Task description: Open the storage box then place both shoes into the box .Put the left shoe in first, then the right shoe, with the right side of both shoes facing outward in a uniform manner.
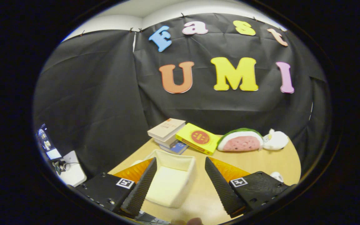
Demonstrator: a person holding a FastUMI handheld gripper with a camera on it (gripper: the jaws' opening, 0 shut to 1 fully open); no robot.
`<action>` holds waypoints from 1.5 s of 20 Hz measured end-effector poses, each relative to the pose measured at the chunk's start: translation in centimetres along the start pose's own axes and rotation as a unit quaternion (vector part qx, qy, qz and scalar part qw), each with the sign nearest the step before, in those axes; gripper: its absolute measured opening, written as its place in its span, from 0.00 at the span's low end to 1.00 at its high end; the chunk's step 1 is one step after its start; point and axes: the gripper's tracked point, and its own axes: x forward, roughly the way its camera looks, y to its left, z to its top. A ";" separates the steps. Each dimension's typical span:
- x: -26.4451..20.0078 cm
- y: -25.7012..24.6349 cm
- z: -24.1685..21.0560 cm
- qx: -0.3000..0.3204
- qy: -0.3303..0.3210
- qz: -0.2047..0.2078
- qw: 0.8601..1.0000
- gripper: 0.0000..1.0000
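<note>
The gripper (180,162) hangs above the wooden table (255,162), jaws spread wide and holding nothing. The cream storage box (172,181) sits open-topped on the table between the fingers, nearer the left one. Along the far edge lie a stack of books (167,131), a yellow book (198,138), a watermelon toy (241,140) and a white plush (275,139)

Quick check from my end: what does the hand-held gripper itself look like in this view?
The hand-held gripper has two wedge-shaped fingers with ridged, textured inner faces. Each sits on a black block mount with screws, bearing a square black-and-white marker tag.
</note>
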 end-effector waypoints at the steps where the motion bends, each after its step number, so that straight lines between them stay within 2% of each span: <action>1: -0.8 -2.6 -0.2 -0.002 -0.004 -0.015 1.000 0.95; 5: -3.2 -12.4 -3.2 0.001 0.004 -0.077 0.997 0.95; 10: -2.7 -19.5 -11.2 0.021 0.074 -0.111 0.991 0.95; 14: -0.2 -21.7 -18.1 0.076 0.130 -0.116 0.982 0.95; 17: 1.7 -22.4 -22.1 0.092 0.169 -0.119 0.974 0.95; 24: 7.4 -24.3 -26.5 0.129 0.216 -0.122 0.960 0.96; 28: 8.4 -24.4 -26.7 0.131 0.212 -0.124 0.960 0.95; 30: 9.0 -24.2 -26.7 0.128 0.212 -0.125 0.961 0.70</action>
